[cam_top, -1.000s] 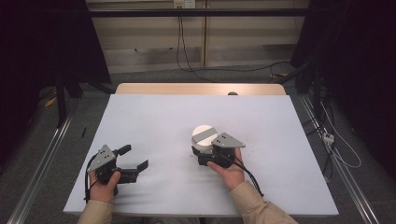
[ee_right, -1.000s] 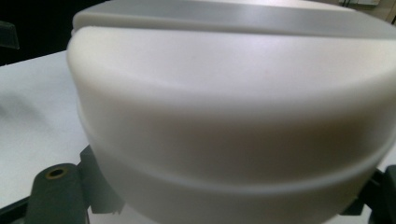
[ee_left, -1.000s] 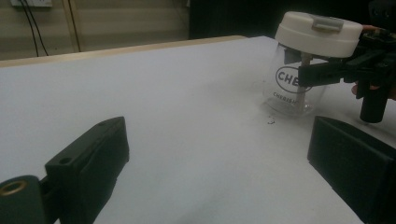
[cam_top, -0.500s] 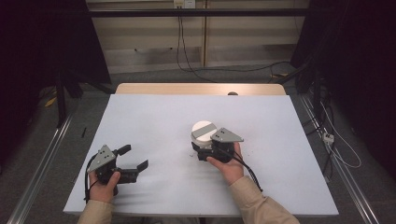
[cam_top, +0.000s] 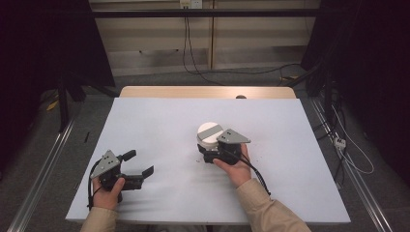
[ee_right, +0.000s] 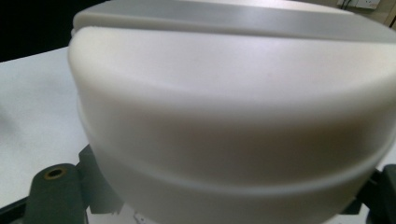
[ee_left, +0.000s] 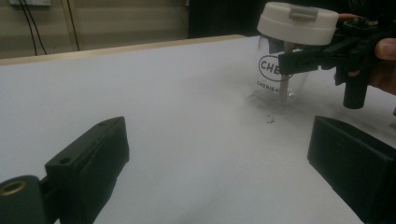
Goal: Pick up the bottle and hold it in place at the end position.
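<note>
Left gripper (cam_top: 137,164) sits near me at the desk's (cam_top: 159,121) left, its jaws spread wide on nothing. Right of it, my right gripper (cam_top: 209,153) is clamped on the clear jar (ee_left: 276,74) under its white lid (cam_top: 210,131), mid-desk.

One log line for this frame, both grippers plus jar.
left gripper: open, idle on table | right gripper: shut on clear glass jar with white lid | jar upright on white tabletop

From above my near side, one camera looks forward and down on the table (cam_top: 159,125). My left gripper camera sits low, facing right; my right one presses close against the jar (ee_right: 233,116), seen in all three.
</note>
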{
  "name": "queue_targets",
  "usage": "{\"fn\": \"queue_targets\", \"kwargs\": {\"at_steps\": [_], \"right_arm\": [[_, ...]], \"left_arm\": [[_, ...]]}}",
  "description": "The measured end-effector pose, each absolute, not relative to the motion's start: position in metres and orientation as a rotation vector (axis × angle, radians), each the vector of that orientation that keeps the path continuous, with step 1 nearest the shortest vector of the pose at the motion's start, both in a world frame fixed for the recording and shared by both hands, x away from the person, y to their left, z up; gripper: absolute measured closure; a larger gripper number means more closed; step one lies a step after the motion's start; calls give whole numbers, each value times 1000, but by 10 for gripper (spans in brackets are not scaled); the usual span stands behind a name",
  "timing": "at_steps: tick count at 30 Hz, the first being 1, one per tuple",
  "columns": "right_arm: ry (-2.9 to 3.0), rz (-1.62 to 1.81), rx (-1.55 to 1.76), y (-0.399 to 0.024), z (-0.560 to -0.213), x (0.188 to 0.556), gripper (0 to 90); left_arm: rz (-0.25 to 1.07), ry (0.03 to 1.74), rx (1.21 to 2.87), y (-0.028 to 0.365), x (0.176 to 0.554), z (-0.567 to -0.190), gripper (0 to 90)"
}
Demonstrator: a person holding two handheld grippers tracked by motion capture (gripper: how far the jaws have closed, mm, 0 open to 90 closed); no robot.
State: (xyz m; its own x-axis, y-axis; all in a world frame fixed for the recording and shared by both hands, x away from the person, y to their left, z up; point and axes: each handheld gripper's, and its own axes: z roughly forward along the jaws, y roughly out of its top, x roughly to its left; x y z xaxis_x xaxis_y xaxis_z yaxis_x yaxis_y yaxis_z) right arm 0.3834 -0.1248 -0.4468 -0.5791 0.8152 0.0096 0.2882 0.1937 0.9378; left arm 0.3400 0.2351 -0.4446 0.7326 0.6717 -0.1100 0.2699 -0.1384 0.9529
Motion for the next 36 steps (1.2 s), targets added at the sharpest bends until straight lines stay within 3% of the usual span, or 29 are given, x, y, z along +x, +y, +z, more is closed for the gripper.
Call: {"fn": "queue_targets", "kwargs": {"at_steps": [36], "right_arm": [[1973, 1394, 1032, -119, -445, 408, 184]], "left_arm": [[405, 754, 1716, 235, 340, -445, 52]]}}
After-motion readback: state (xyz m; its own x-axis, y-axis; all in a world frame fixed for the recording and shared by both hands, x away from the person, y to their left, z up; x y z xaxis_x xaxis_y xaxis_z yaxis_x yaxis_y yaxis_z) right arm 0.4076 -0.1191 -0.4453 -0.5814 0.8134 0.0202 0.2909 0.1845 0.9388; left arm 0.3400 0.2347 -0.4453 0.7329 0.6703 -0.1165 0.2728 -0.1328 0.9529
